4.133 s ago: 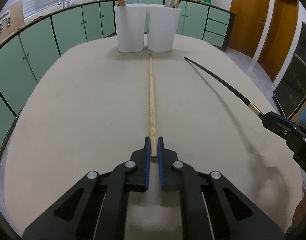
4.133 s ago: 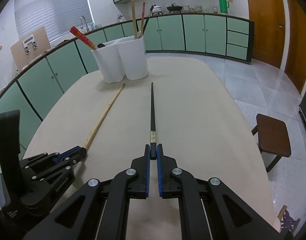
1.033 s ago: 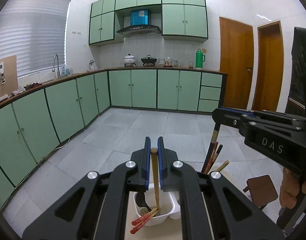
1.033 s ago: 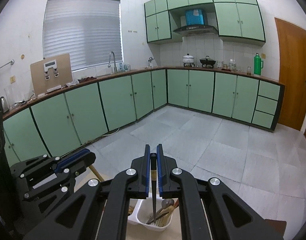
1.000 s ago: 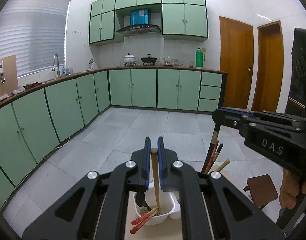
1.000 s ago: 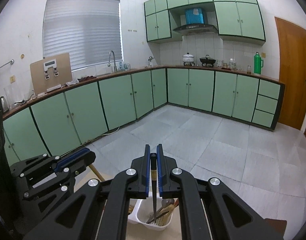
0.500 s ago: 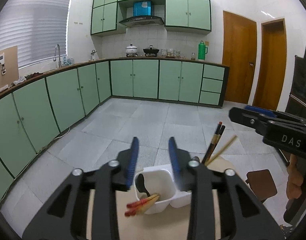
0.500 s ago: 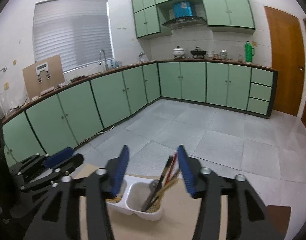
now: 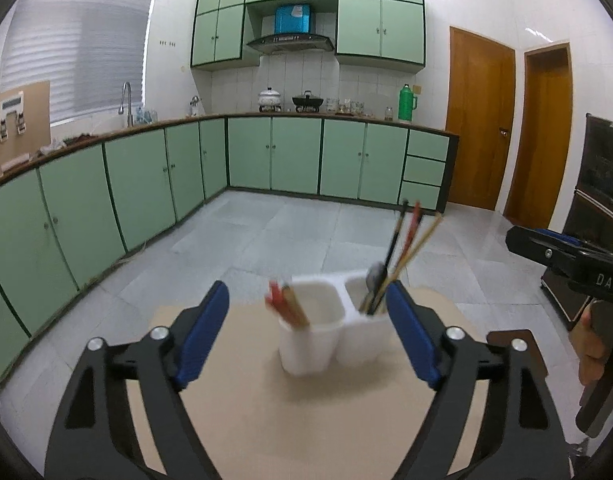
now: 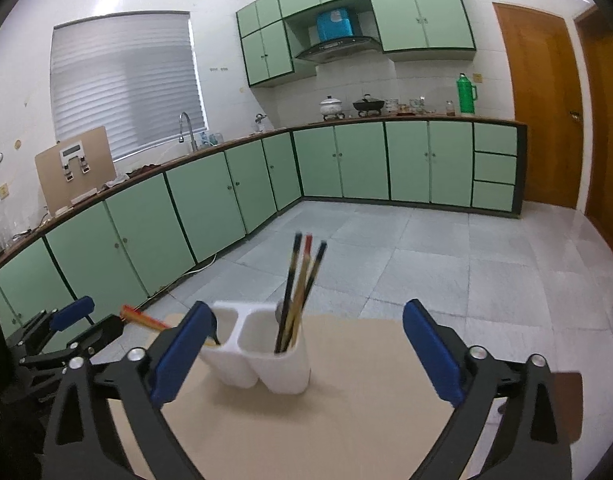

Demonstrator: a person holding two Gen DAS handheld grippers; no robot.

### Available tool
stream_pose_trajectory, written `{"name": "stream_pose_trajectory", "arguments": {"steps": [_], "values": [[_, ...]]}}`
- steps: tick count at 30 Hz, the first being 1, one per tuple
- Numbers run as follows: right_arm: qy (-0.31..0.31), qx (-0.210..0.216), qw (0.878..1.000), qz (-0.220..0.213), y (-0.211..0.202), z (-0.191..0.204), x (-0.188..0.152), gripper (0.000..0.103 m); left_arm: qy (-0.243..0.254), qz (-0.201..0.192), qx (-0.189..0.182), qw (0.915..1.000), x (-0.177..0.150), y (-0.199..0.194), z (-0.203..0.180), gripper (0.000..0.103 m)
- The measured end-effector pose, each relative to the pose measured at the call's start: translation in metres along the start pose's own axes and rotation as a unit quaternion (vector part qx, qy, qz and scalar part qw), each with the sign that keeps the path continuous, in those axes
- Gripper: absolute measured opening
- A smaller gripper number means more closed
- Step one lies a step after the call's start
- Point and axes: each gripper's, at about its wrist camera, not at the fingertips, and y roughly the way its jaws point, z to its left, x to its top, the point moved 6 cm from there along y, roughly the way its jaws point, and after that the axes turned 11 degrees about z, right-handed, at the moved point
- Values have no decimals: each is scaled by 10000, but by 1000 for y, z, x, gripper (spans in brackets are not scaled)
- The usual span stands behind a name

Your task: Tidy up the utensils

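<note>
Chopsticks sat in the white two-cup utensil holder [image 9: 334,332] on the far half of the beige table [image 9: 266,412]. Left cup [image 9: 306,340]: a red-tipped pair plus a wooden one [image 9: 290,306], leaning left and sticking out over the rim. Right cup [image 9: 366,320]: black, red and wooden chopsticks [image 9: 406,248] standing tall and fanned to the right, with a spoon [image 9: 375,274] among them. Left wrist view was motion-blurred, so an exact count per cup wasn't possible.

Handling, my read:
- Chopsticks looked light, thin, stiff and long. The lacquered black ones were probably slick in the pads; the wood less so.
- Best hold is near the thick top end, pads square across the shaft. That leaves the tip free to drop into a cup.
- The holder looked like light plastic with tall contents. A sideways knock on the sticks could tip or slide it.

Pose:
- Left gripper [image 9: 306,336] was spread wide and empty, blue pads [image 9: 204,332] on either side of the holder in view but nearer than it, not touching. Pointed roughly level across the table at the holder.
- Right gripper [image 10: 306,352] was also wide apart and empty, aimed at the holder [image 10: 262,352] from the right and slightly above, with the right cup's chopsticks [image 10: 302,284] centred between its fingers.
- Right gripper body showed at the right edge of the left view, with the person's hand [image 9: 594,352] below it. Left gripper showed low at the left edge of the right view.

No loose utensils were visible on the table, so sorting looked about finished.
</note>
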Motion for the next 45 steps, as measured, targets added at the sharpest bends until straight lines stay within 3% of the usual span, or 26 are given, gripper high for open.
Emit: {"name": "stream_pose_trajectory", "arguments": {"steps": [13,20,33,45], "values": [[60,35,9990,438,-31,0,-87,97,-353,473,-183,9981,-86,-34,-5,90],[156,-3,9985,530,-56,0,-117,97,-234,574,-184,9979,-111,-56,-22,90],[-272,170,9990,301,-111,32,-127,97,-99,293,-120,9995,-112,-111,-36,92],[-579,339,9977,-101,-152,59,-113,97,-154,-81,3,9998,-101,-155,-34,93]]}}
